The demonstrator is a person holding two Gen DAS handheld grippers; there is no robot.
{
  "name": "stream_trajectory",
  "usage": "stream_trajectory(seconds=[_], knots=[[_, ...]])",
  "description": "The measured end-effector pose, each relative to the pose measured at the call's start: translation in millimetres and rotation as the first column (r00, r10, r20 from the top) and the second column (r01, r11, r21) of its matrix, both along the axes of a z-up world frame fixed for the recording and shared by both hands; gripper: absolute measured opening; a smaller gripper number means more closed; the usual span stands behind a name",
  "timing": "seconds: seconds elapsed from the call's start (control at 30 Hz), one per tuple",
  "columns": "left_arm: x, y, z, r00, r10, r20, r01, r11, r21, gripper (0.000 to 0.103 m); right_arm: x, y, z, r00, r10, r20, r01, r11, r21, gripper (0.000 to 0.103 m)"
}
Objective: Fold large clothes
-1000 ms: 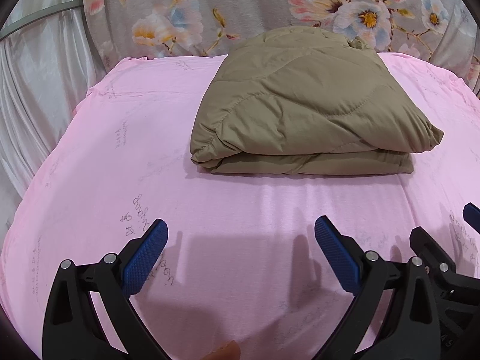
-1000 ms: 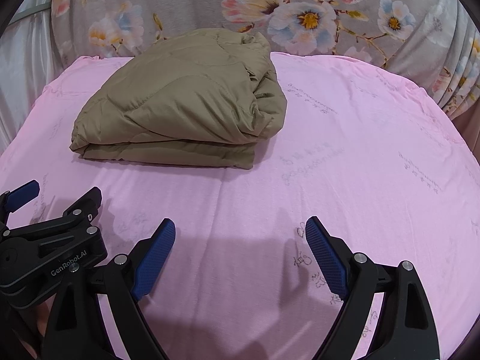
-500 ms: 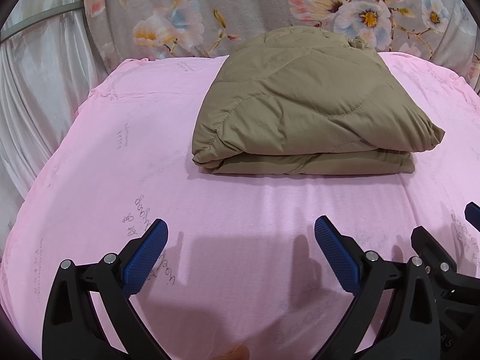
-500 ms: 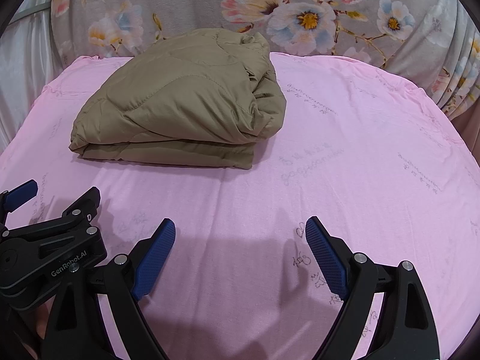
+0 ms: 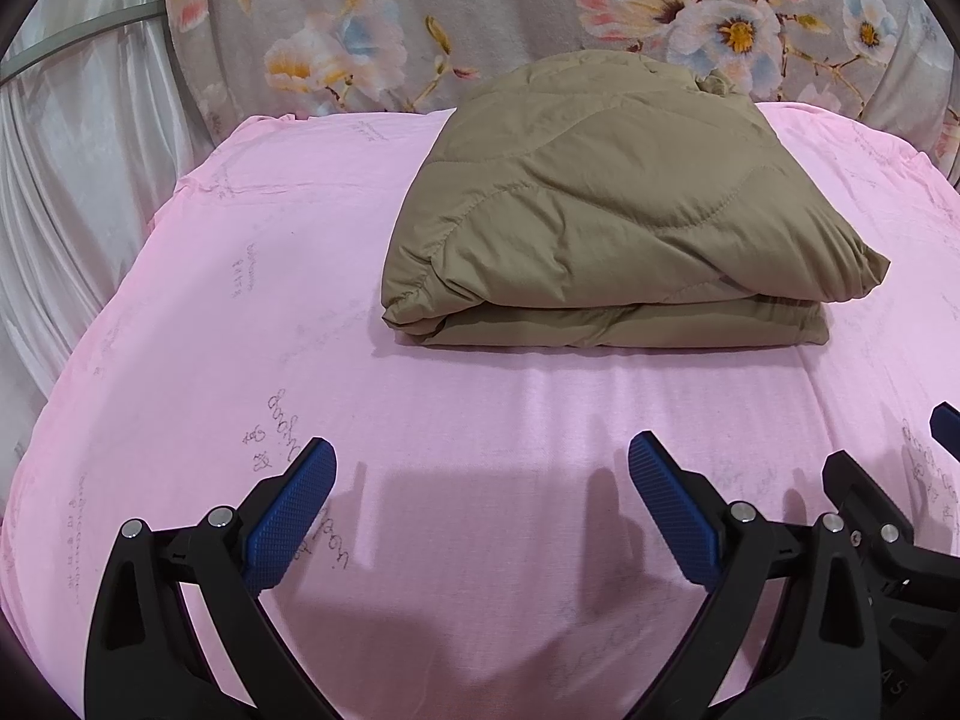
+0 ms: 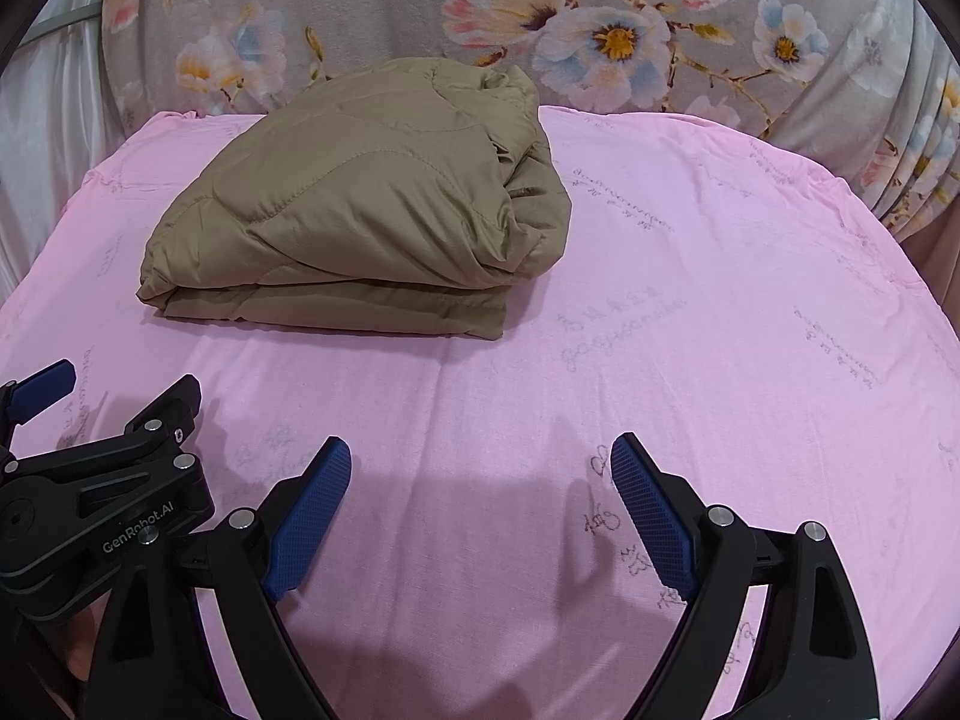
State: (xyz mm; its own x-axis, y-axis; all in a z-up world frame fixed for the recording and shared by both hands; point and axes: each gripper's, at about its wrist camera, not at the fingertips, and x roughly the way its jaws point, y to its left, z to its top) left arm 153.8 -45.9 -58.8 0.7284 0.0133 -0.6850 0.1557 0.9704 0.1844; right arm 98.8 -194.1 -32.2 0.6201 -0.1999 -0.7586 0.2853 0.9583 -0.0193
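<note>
Scene: A khaki quilted padded jacket (image 5: 618,228), folded into a thick flat bundle, lies on a pink printed bedsheet (image 5: 252,324) towards the far end of the bed, close in front of a grey floral fabric backdrop (image 5: 480,12).

Left gripper: The black left gripper with blue ribbed pads (image 5: 480,504) hangs over bare sheet, jaws spread wide, nothing between them.

Right gripper: The black right gripper with matching blue pads (image 6: 480,504) stands just beside it, likewise wide apart and empty-handed.

Lie of the garment: The bundle sits ahead of both tools and well apart from them, its long folded edge running across the view, layers stacked and facing the grippers.

Nearer hand: From the left wrist view the jacket lies ahead and slightly to the right; from the right wrist view it lies ahead and to the left. It sits roughly between the two lines of sight, the left gripper looking a little more squarely onto it.

Stage, as judged: The fold appears finished or nearly so; any further move would mean reaching forward to that near edge.
</note>
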Motion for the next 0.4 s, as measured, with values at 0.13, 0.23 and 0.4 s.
stream_trajectory(seconds=[0.13,0.23,0.4], knots=[[0.2,0.4,-0.6,1.0,-0.003,0.001,0.003,1.0,0.006,0.095,0.2,-0.9,0.4,1.0,0.0,0.001,0.0,1.0,0.0,0.086],[0.0,0.2,-0.8,1.0,-0.002,0.003,0.002,1.0,0.015,0.095,0.2,-2.1,1.5,1.0,-0.002,0.001,0.002,1.0,-0.004,0.086],[0.3,-0.7,-1.1,1.0,-0.009,0.0,0.009,1.0,0.016,0.093,-0.9,-4.1,2.0,1.0,-0.005,0.003,0.005,1.0,-0.008,0.086]])
